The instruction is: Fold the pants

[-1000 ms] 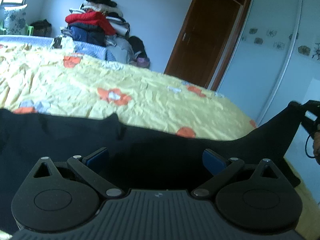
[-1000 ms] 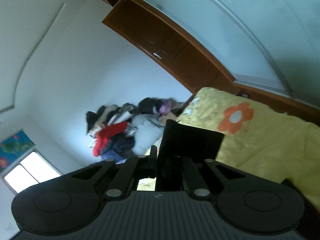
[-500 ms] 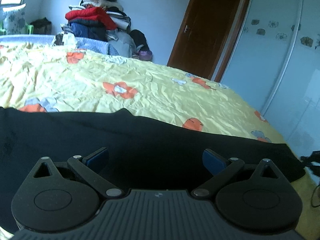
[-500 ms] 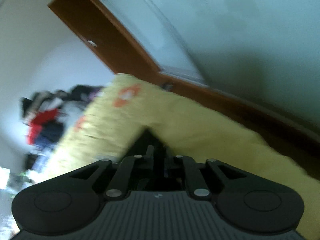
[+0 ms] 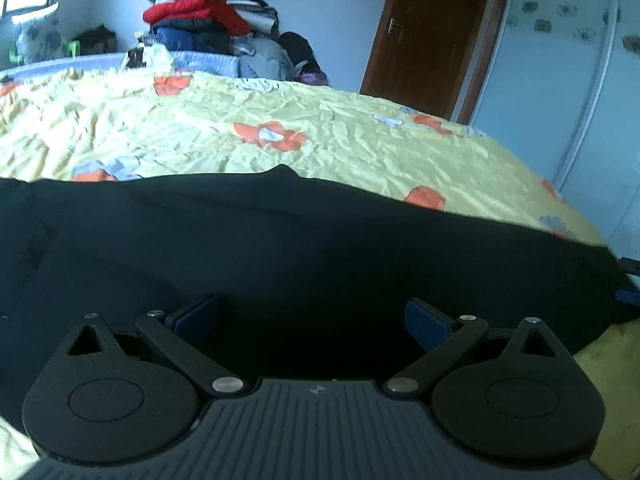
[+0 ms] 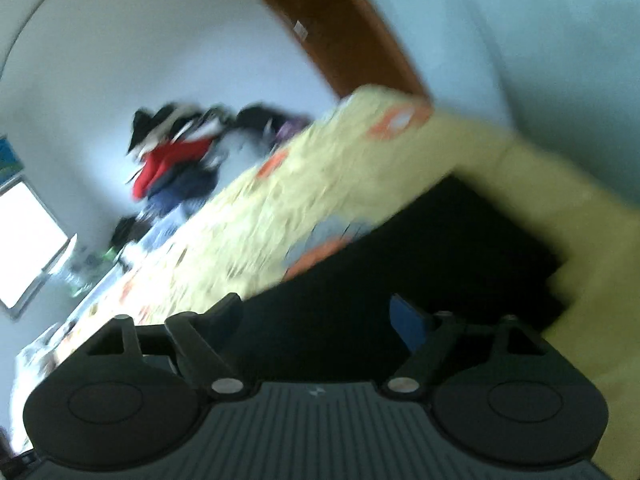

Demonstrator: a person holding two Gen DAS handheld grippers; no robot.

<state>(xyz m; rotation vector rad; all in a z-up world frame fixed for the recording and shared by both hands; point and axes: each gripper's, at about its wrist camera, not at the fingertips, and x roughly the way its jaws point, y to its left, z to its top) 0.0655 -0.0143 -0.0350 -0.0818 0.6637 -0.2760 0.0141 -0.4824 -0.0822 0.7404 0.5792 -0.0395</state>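
Black pants (image 5: 320, 248) lie spread across the near part of the yellow flowered bed (image 5: 320, 136). My left gripper (image 5: 312, 316) hovers low over their near edge, open, its blue pads (image 5: 426, 322) wide apart and pressing on nothing. The right wrist view is blurred. In it my right gripper (image 6: 318, 316) is over the pants' end (image 6: 460, 248) near the bed's corner. Its jaws are opening, and the cloth lies under and between them with no pad pressing on it. A dark and blue bit of the right gripper (image 5: 626, 280) shows at the pants' right end.
A heap of clothes with a red jacket (image 5: 200, 12) stands beyond the bed's far side. A brown door (image 5: 432, 36) and pale wardrobe panels (image 5: 560, 80) close off the right. The bed's edge drops away at the right (image 6: 592, 280).
The right gripper came down from mid-air to the bed and its jaws parted, letting go of the pants' end. That end, lifted before, now lies flat. The left gripper sank a little.
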